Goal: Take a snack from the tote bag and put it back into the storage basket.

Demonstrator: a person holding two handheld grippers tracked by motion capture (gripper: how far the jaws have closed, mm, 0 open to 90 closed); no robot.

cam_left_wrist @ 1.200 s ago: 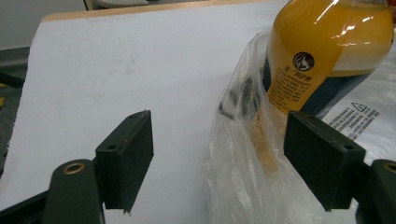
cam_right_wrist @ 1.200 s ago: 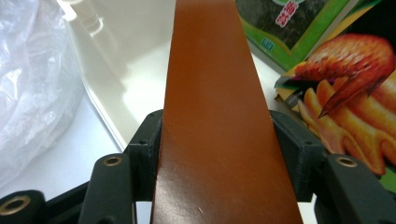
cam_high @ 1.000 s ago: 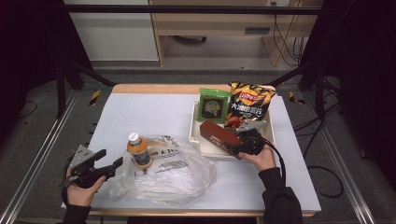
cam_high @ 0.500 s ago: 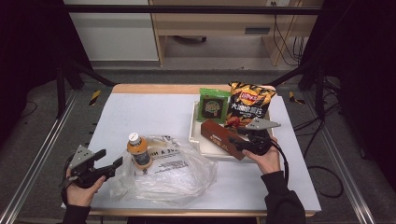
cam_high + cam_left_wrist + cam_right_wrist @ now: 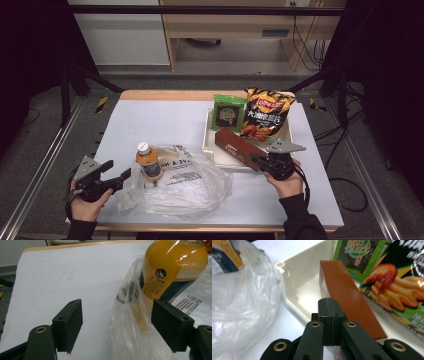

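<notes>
Right gripper view: right gripper jaws have just closed empty, brown box at 12 o'clock ungrasped; left gripper gapes around bag.

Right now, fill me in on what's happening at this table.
A person works with two grippers. The left gripper is open at the edge of the plastic bag, where an orange bottle stands. The right gripper has just been closing and is shut with nothing between its pads, beside the brown box that lies in the white tray. A chips bag and a green packet are in the tray too.
</notes>
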